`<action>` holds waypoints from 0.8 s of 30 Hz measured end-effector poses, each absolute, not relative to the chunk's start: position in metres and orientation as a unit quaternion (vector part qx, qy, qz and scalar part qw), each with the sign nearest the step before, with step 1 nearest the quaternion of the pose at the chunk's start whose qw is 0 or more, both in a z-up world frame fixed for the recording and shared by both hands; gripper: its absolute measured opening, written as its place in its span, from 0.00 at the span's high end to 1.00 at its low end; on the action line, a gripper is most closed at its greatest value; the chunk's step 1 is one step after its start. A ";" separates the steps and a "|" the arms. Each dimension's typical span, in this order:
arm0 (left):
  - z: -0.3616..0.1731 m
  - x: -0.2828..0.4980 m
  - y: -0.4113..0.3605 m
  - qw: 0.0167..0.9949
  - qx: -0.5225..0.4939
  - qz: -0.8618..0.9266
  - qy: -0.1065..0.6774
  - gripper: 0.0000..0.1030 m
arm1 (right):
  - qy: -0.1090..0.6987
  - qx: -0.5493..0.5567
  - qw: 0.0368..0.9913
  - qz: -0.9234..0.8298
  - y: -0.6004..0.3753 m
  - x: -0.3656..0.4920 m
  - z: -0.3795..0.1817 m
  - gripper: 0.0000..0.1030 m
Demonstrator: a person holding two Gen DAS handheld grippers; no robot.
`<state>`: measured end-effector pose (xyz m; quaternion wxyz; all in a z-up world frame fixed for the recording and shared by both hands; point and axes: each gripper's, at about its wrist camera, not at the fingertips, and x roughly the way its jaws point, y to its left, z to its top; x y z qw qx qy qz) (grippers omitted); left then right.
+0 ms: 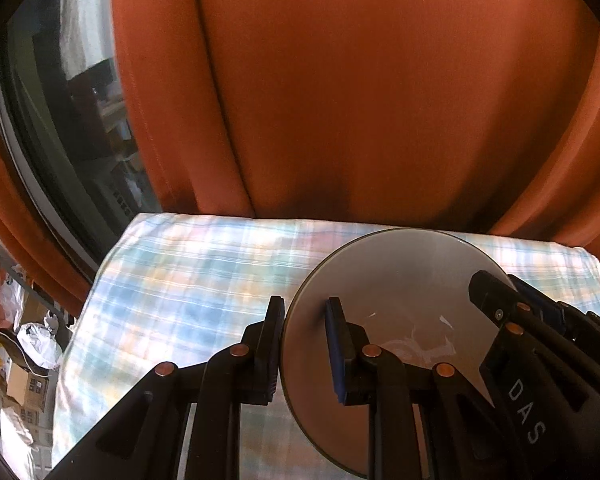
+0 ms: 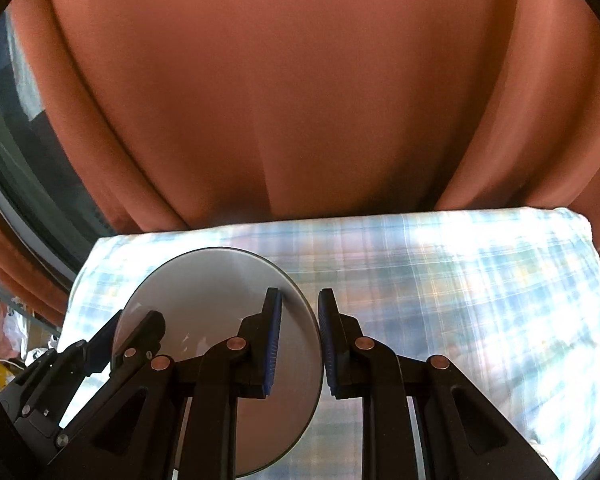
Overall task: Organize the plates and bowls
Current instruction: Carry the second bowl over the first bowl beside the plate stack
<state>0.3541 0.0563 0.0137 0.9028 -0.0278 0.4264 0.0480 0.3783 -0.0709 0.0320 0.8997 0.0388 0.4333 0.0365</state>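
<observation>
Both claws grip one grey plate (image 1: 400, 300): left claw (image 1: 306, 344) clamped at nine o'clock, right claw (image 2: 300, 340) at three, above the checked table (image 2: 460, 280); placing remains.

A bench (image 1: 172, 276) stands against an orange curtain (image 1: 360, 100), draped in a pale plaid cloth (image 2: 480, 280) of blue, white and faint orange checks that covers its top and hangs over the rounded corners. Sunlight washes out the cloth's right side.
</observation>
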 end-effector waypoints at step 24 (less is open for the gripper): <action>0.024 0.242 0.060 0.909 -0.013 -0.020 0.416 0.82 | 0.416 0.047 0.908 -0.020 -0.068 0.239 0.058 0.78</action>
